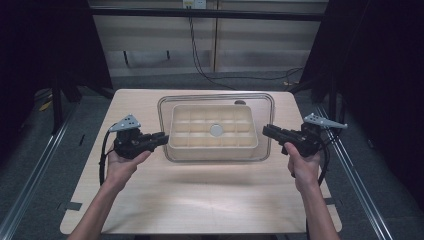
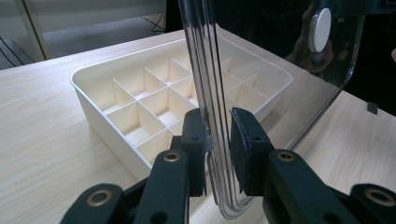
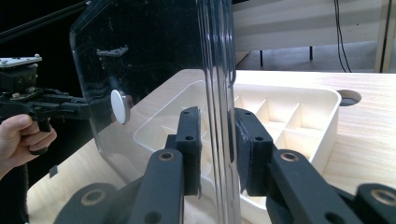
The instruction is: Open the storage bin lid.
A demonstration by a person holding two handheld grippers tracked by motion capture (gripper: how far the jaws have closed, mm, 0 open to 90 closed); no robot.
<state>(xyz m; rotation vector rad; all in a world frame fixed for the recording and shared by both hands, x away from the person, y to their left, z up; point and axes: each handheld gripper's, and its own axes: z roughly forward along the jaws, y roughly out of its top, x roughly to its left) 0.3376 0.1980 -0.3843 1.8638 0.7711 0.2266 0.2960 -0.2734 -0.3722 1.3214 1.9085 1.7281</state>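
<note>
We had a clear lid (image 1: 216, 100) held level over a cream divider tray (image 1: 214, 145), which sat on the wooden table (image 1: 200, 200) near its far-middle part. The lid was transparent w/ rounded corners and a small white round knob (image 1: 216, 130) at its centre; from the high view the tray's grid of compartments showed straight through it.

Our left gripper (image 1: 161, 137) came in from the left side & pinched the lid's left edge: in the left gripper view the black jaws were pressed onto the lid's rim (image 2: 215, 140) from both sides, the clear edge running up between them, the tray (image 2: 154, 107) behind it. Our right gripper (image 1: 266, 131) did the same on the opp. side; in the right gripper view its jaws clamped the lid's right rim (image 3: 219, 116), knob (image 3: 119, 106) visible on the pane beyond, tray (image 3: 289, 121) lying below.

In that same view we could see the other hand (image 3: 21, 135) w/ its gripper across the lid. Both hands (image 1: 122, 165) gripped the tools from below, forearms entering from the near edge. The lid overhung the tray's outline on all sides in the high view. Whether it touched the tray's rim anywhere we couldn't tell.
</note>
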